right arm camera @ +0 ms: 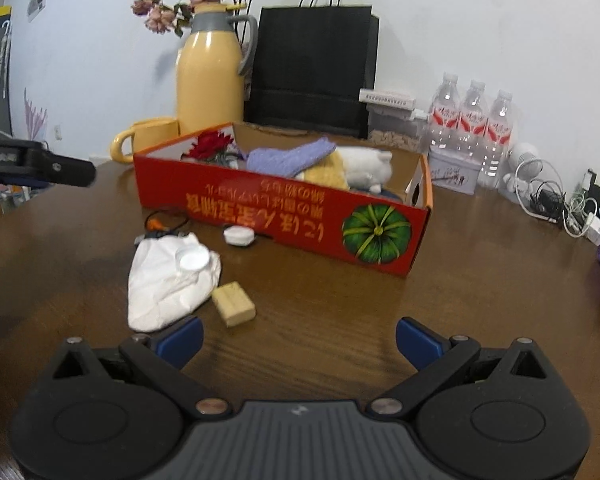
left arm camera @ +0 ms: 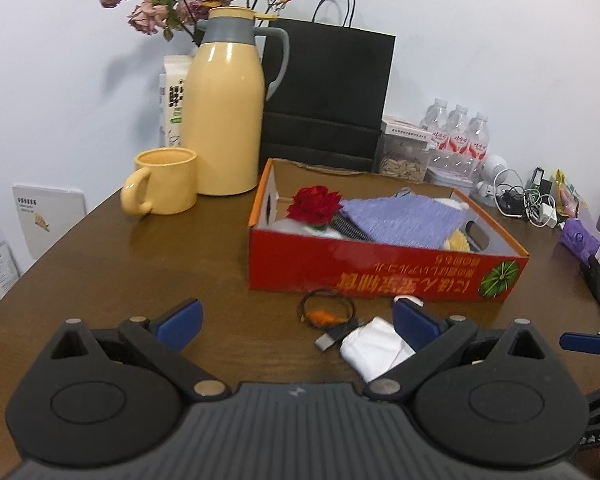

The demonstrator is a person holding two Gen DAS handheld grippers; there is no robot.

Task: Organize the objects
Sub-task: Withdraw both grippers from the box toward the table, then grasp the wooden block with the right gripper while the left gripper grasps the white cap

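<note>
Right wrist view shows the right hand-held gripper (right arm camera: 299,340) spread wide and empty above the tabletop (right arm camera: 340,312), facing one red cardboard box (right arm camera: 284,208), with one white cloth (right arm camera: 164,284), one tan block (right arm camera: 233,303) and one small white disc (right arm camera: 239,235) lying just in front of it. Left hand-held gripper (left arm camera: 298,322) also gapes with nothing held; three water bottles (right arm camera: 474,120) stand behind.

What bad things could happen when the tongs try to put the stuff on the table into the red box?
1. The white cap rests on the white cloth; lifting the cloth could roll it off.
2. The cable is tangled right against the box, so it may snag or drag other things.
3. The box is already crowded by the purple cloth and plush toy, so additions may spill out.
</note>
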